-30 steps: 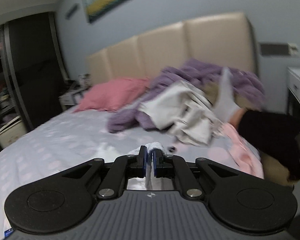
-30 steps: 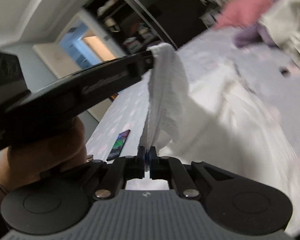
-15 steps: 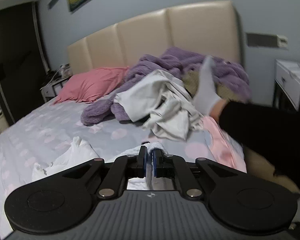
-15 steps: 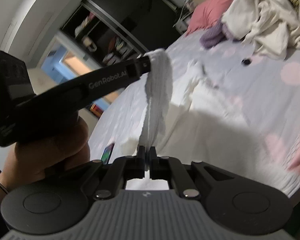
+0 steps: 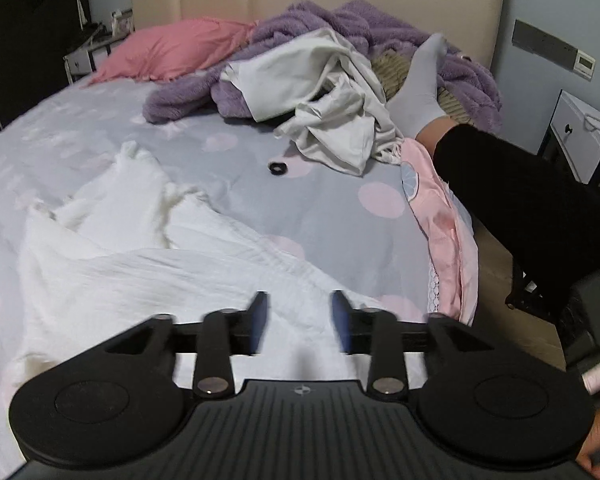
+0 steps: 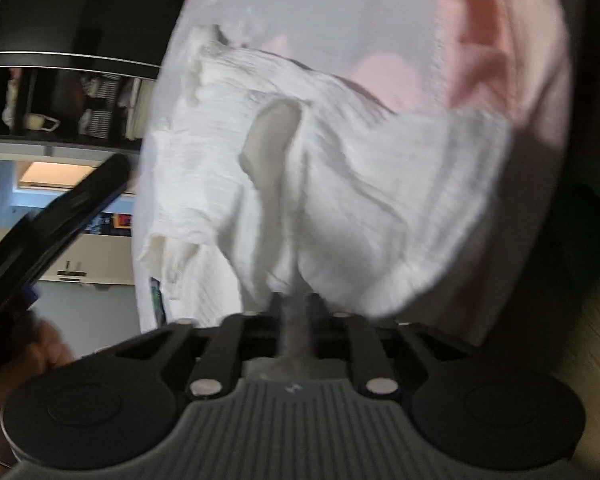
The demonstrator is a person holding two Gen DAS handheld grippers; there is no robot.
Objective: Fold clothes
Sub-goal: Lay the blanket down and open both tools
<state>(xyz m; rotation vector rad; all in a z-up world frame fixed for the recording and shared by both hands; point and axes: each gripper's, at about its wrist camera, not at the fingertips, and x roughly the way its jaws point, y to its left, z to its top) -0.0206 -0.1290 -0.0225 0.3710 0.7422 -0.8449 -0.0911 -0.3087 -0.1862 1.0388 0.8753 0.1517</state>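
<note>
Left gripper point(image 5: 298, 322): I just let go. A moment ago my left fingers pinched a corner of the white cloth; now they stand wide apart with nothing between them, just above the cloth.
White cloth point(image 5: 140, 264): It lies spread and wrinkly on the bed point(image 5: 100, 128), on the near side, well away from the pile of clothes point(image 5: 332, 100) by the headboard. Before, it hung up in the air between my two grippers.
Right gripper point(image 6: 296, 300): It is squeezed tight on a bunch of the white cloth point(image 6: 340, 184). The cloth fans out from it toward the bed.
What it means: One end is down on the bed, one end is in my right gripper. I think I am laying it flat so I can fold it.
</note>
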